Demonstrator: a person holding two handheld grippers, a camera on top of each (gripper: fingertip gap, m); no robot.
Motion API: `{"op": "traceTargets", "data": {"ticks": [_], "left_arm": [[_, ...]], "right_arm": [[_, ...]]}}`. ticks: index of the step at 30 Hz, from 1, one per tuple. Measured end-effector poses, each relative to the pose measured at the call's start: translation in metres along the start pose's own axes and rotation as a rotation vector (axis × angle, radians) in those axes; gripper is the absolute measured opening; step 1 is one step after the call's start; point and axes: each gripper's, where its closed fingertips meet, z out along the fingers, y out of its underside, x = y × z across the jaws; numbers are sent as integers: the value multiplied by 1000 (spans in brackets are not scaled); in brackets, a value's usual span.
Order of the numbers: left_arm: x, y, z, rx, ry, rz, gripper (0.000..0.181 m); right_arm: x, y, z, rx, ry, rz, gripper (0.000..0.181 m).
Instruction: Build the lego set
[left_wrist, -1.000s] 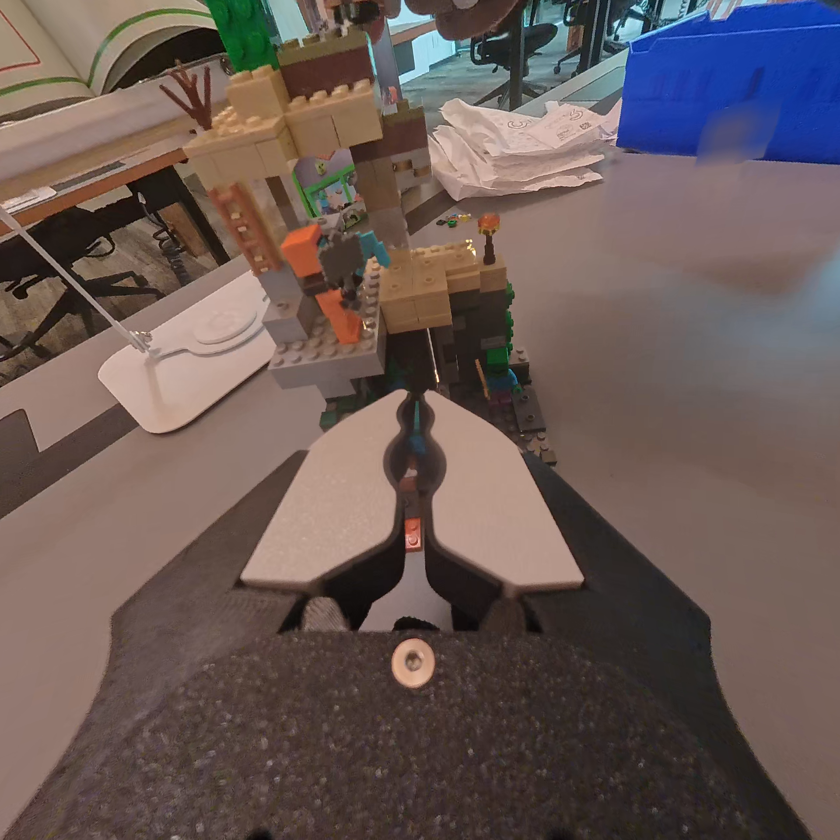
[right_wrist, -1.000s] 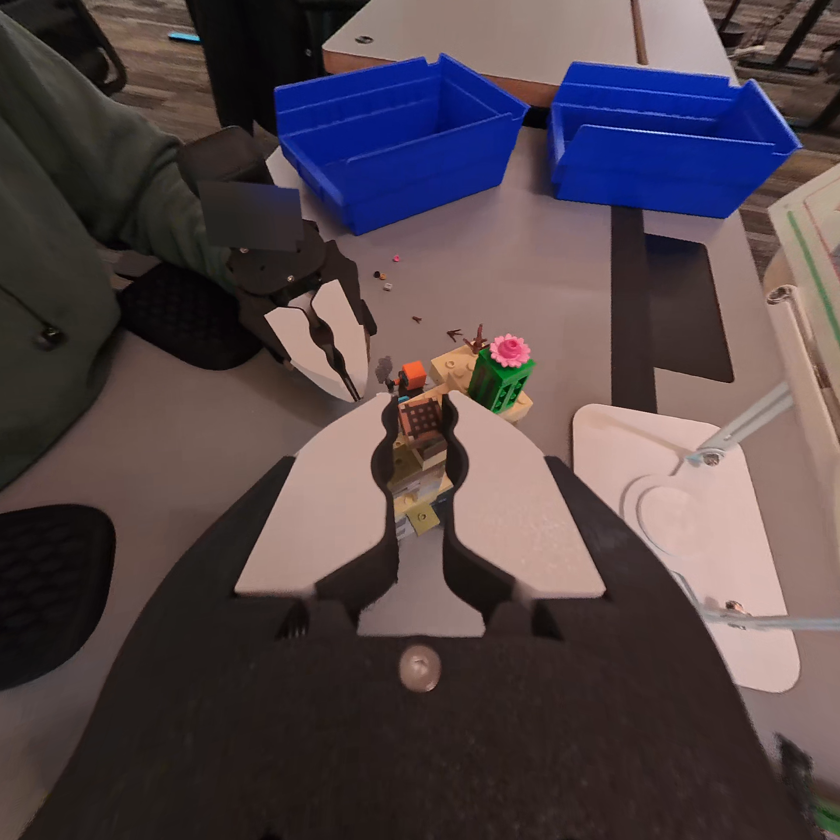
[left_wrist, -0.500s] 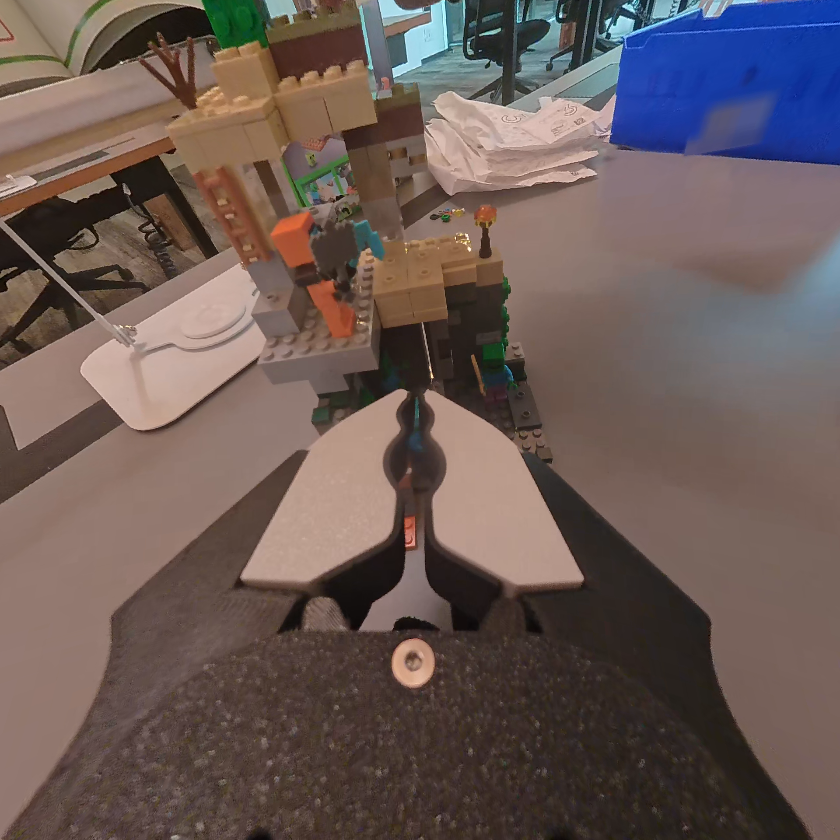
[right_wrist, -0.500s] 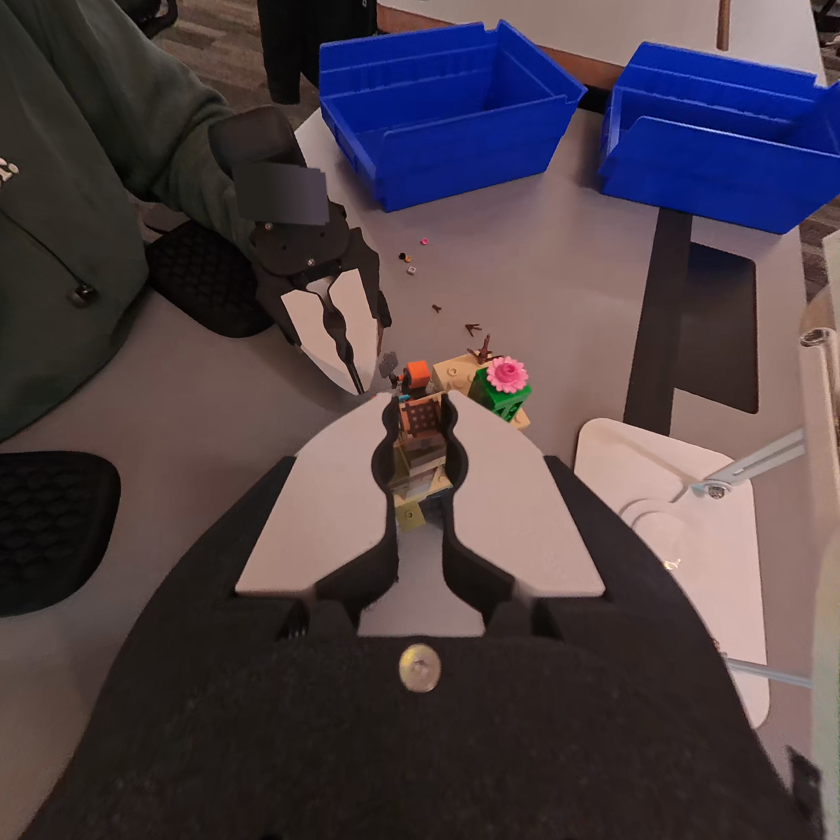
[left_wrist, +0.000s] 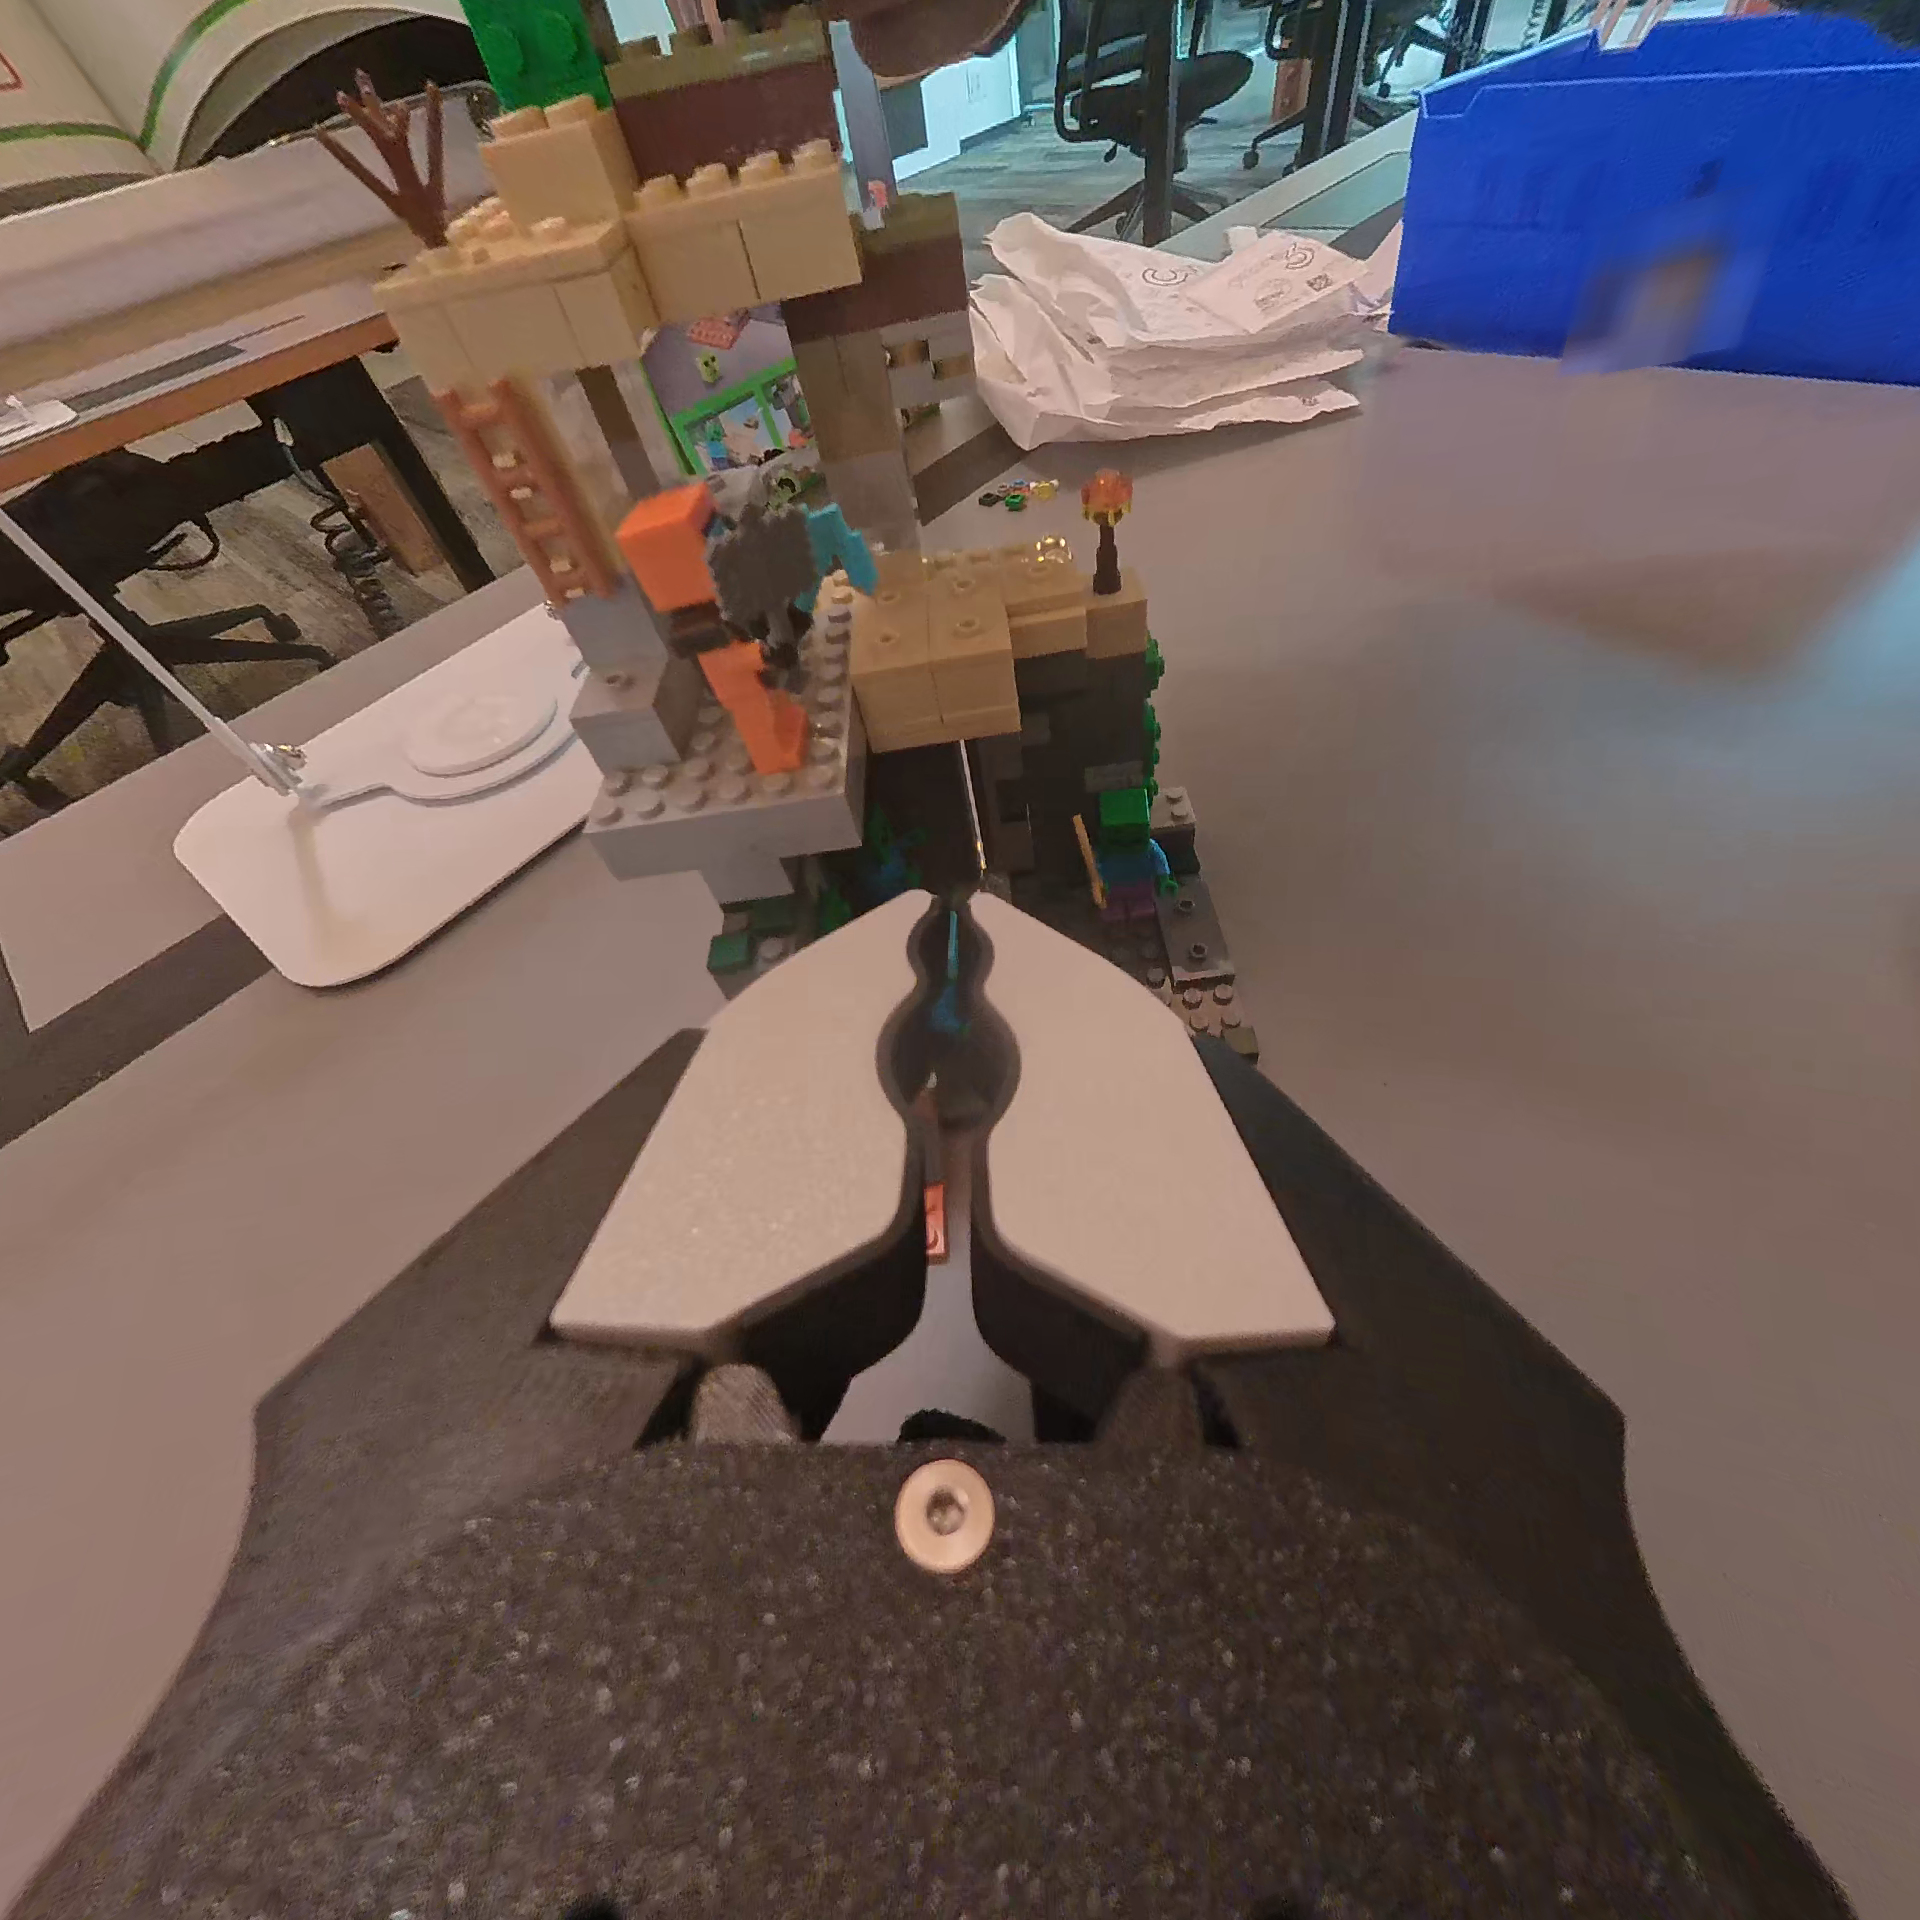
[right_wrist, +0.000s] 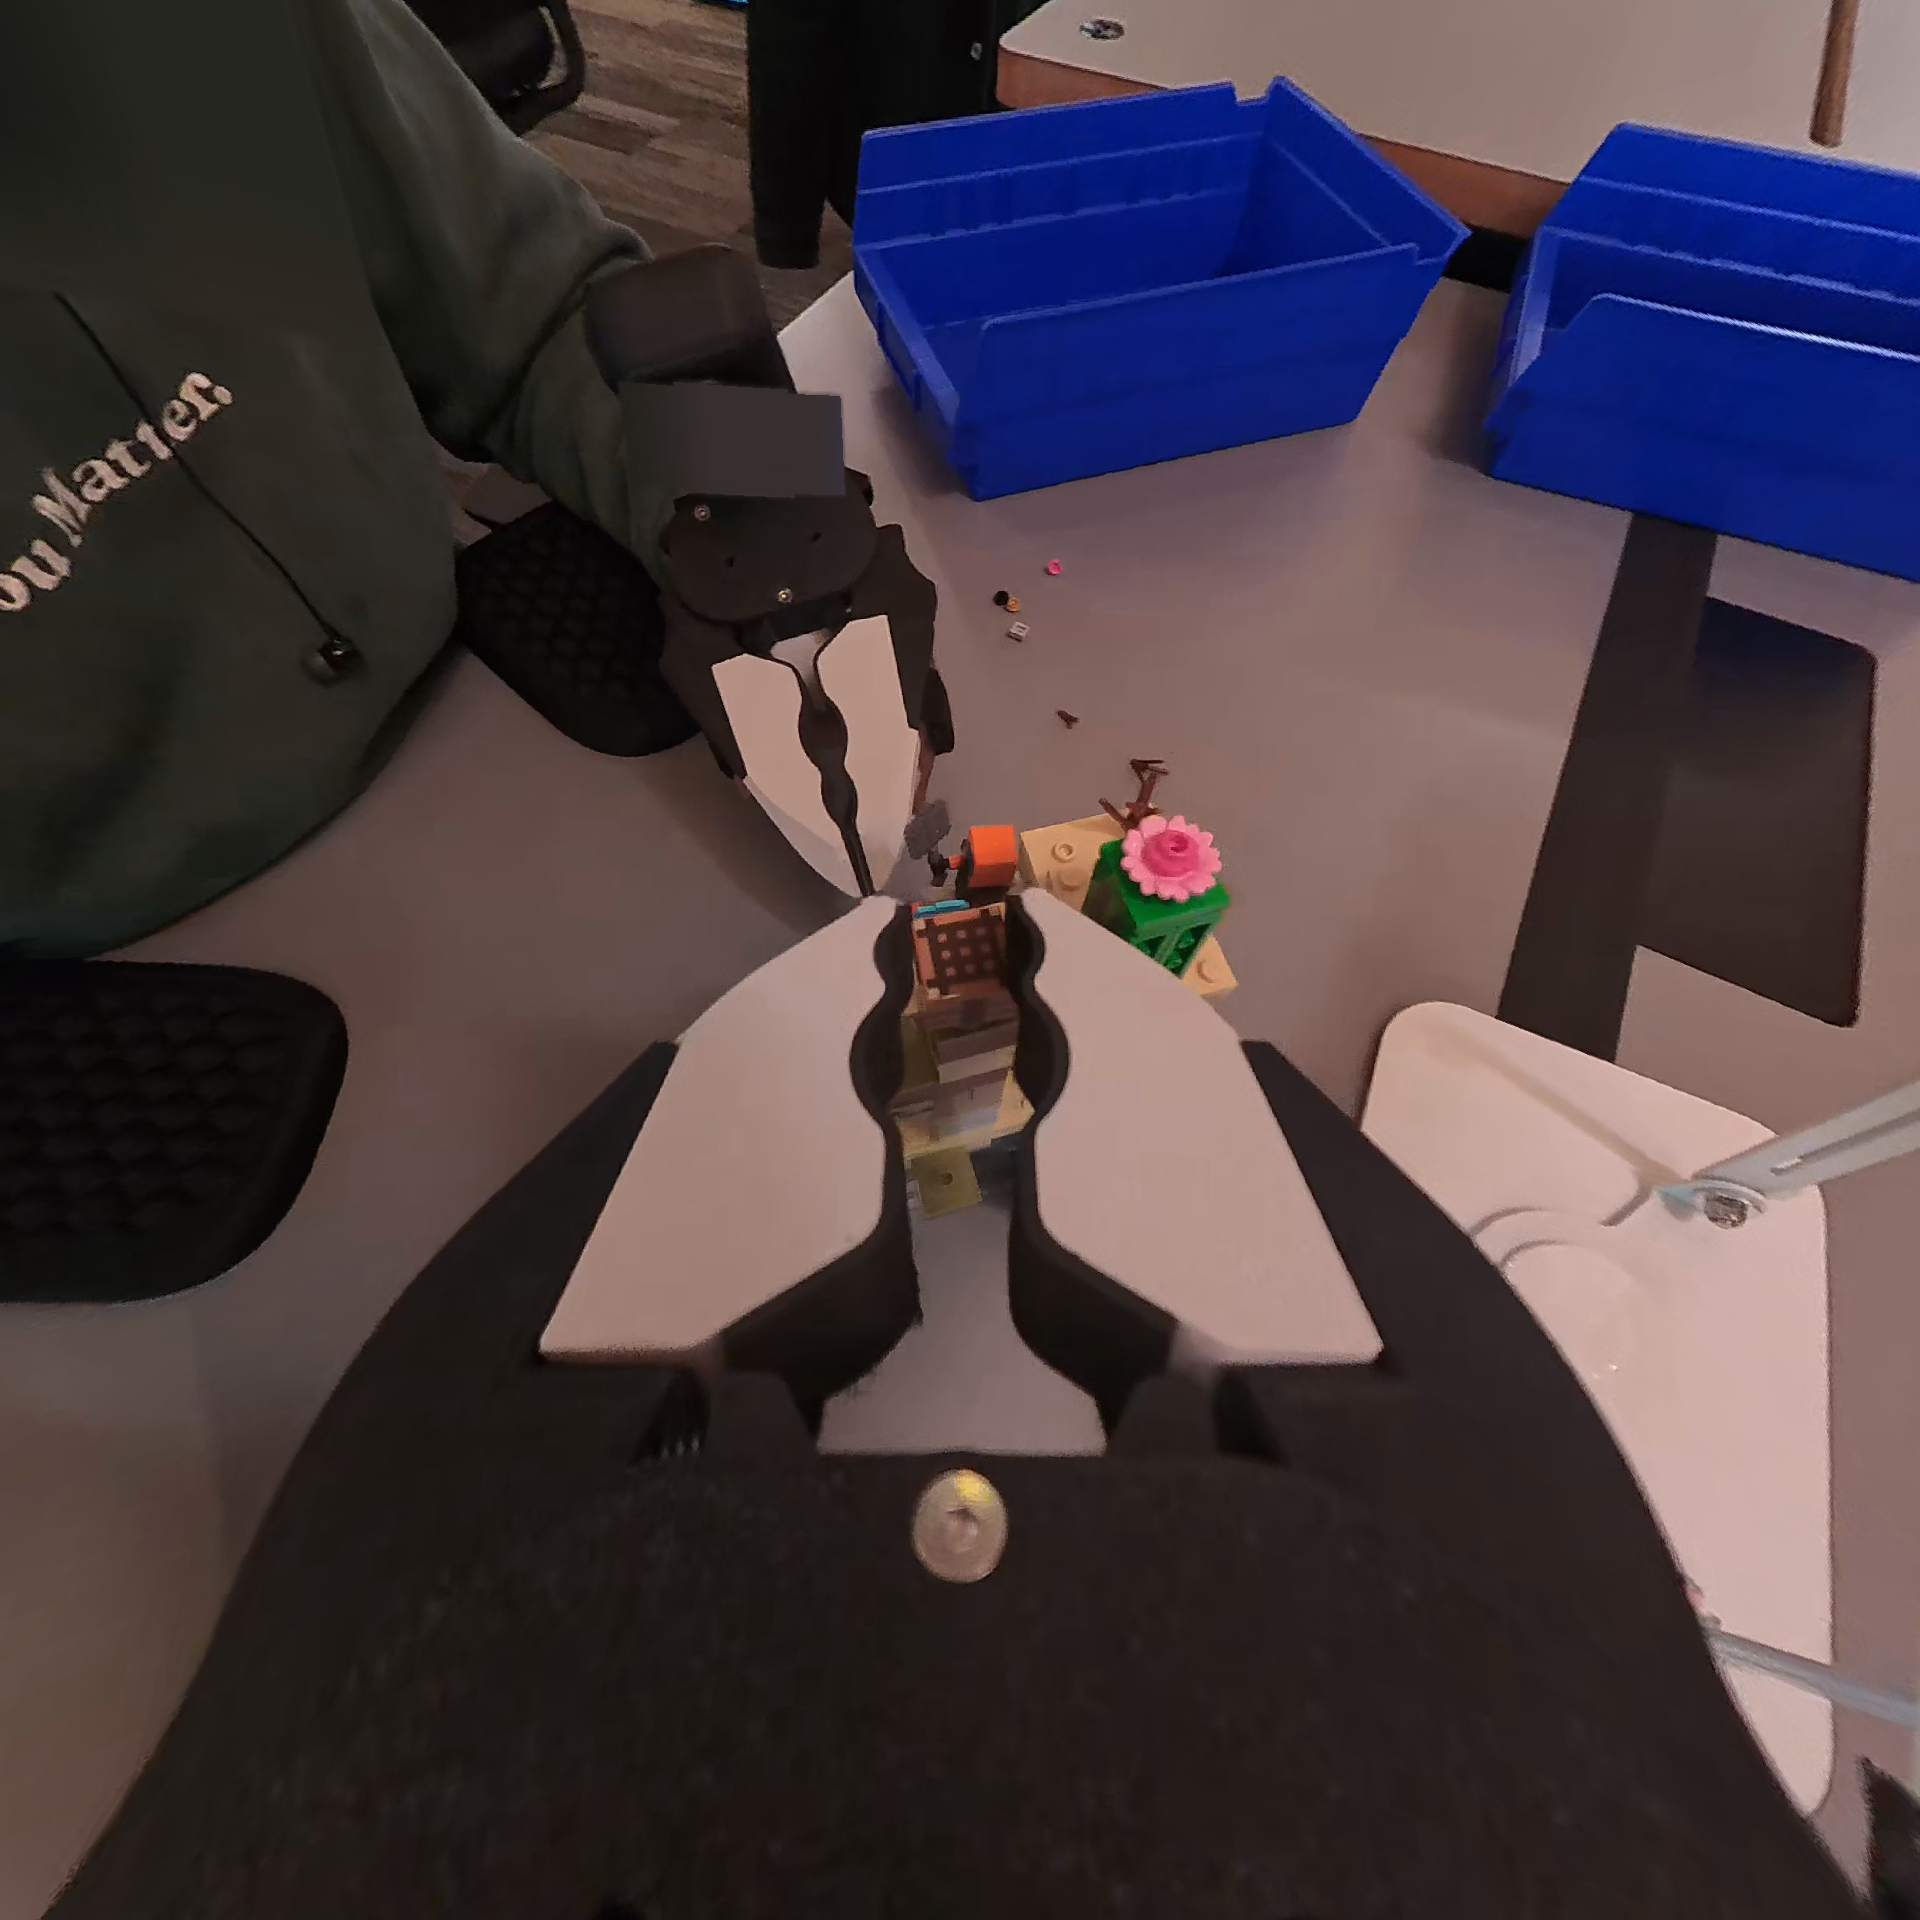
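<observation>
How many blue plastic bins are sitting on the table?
2. One blue bin stands at the far side of the table, beyond the lego model; the second bin stands to its right, cut off by the picture edge. More may lie out of view.

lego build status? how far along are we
Mostly built: the tan-and-grey tower stands on its base with ladder, orange figure, torch and flowered cactus on. In hand: right gripper clamps the tower top; left gripper, jaws nearly shut, grips a thin blue-tipped piece at the base. Left: a few loose bits on the table.
</observation>
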Motion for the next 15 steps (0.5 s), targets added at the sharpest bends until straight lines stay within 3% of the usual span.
{"op": "traceTargets", "data": {"ticks": [15], "left_arm": [[-7, -10, -3, 36, -28, -31, 1]], "right_arm": [[0, 0, 3, -5, -49, 2, 16]]}}
